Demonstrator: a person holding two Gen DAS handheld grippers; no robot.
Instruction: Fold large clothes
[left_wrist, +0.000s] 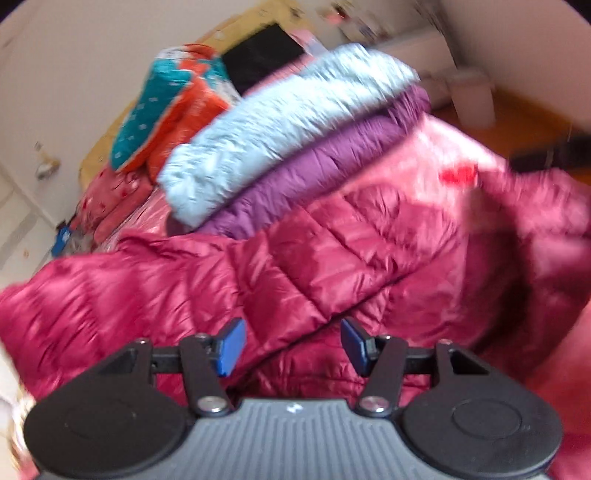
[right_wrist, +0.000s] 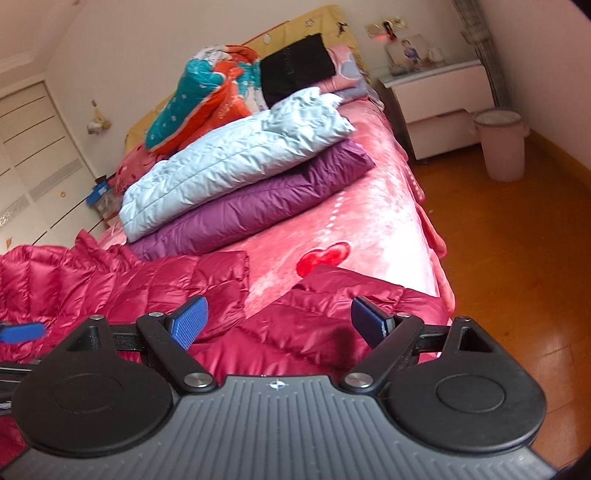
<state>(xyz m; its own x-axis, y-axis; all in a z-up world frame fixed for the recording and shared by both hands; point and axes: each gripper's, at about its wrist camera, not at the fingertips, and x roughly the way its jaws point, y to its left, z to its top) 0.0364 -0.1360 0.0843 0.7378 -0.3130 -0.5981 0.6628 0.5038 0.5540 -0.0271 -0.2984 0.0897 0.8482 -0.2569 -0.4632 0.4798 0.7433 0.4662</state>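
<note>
The left gripper (left_wrist: 292, 345) stands with its blue pads spread wide and nothing between them, hanging just over the quilted body of the crimson down jacket (left_wrist: 295, 258). The right gripper (right_wrist: 277, 322) is likewise wide apart and empty, above the part of the jacket nearest the bed's foot edge.

The jacket lies across the foot end of the pink bedspread (right_wrist: 369, 221), rumpled toward the left side, with two flaps parted and a wedge of bedspread showing between them. Beyond it, mid-bed, a pale blue jacket (right_wrist: 229, 166) sits folded on a purple one (right_wrist: 258, 206), so this looks like the third garment, not yet folded.

To fold it well, each gripper should bite a single firm edge, such as a hem or a sleeve seam, rather than a puffed panel, since the slick shell will likely slip out of a shallow pinch. The left view is smeared, so which edge lies under that gripper is probably not settled from here. Lift both sides evenly, keep the fabric taut between them, and lay it flat short of the stack.
</note>
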